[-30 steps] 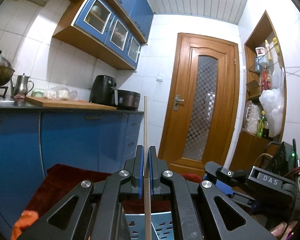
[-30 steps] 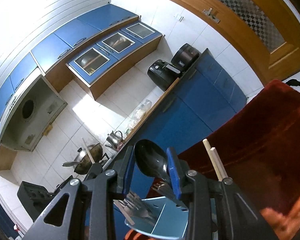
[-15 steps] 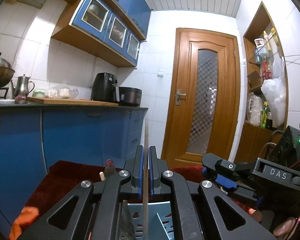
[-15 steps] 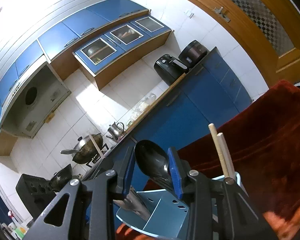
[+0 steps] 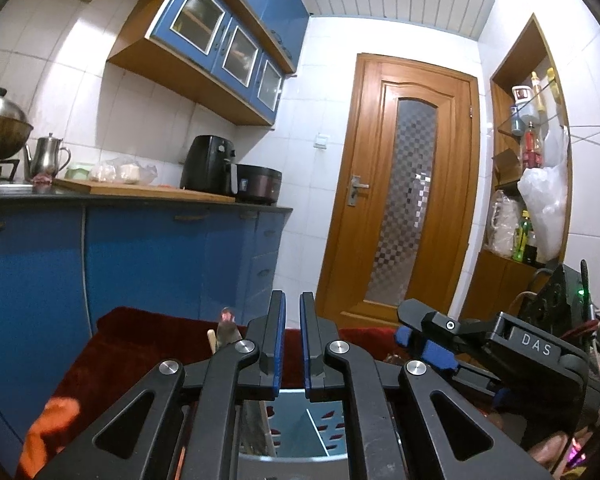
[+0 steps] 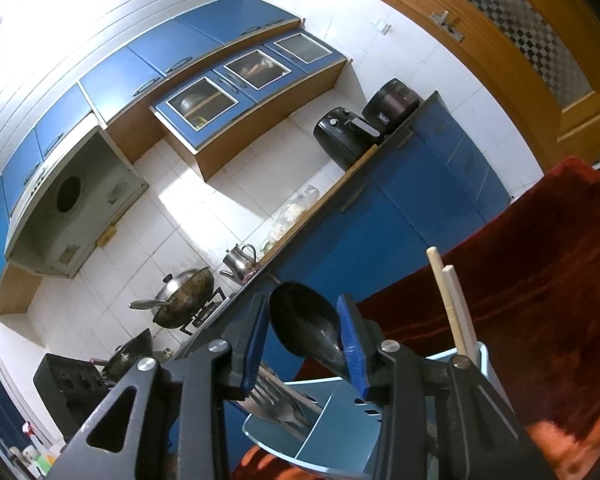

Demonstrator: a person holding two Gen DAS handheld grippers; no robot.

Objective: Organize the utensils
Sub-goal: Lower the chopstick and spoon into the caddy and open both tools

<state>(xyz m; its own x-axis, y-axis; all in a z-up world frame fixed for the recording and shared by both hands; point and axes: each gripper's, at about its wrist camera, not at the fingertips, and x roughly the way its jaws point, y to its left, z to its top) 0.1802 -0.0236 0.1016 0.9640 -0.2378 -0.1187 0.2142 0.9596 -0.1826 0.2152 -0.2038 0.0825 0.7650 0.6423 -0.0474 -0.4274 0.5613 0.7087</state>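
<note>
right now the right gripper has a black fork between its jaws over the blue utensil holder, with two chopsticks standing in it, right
Not quite: in the right wrist view the thing between the right gripper's jaws is a black spoon, bowl up, not a fork. The rest holds: it is over the blue utensil holder, and two chopsticks stand in it.

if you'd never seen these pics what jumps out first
In the right wrist view, a glossy black spoon stands bowl-up between the right gripper's blue pads, its handle dropping into a pale blue slotted plastic utensil holder. Two pale wooden chopsticks rise from the holder's right corner, forks lie in its left compartment, and a dark red cloth lies behind.
</note>
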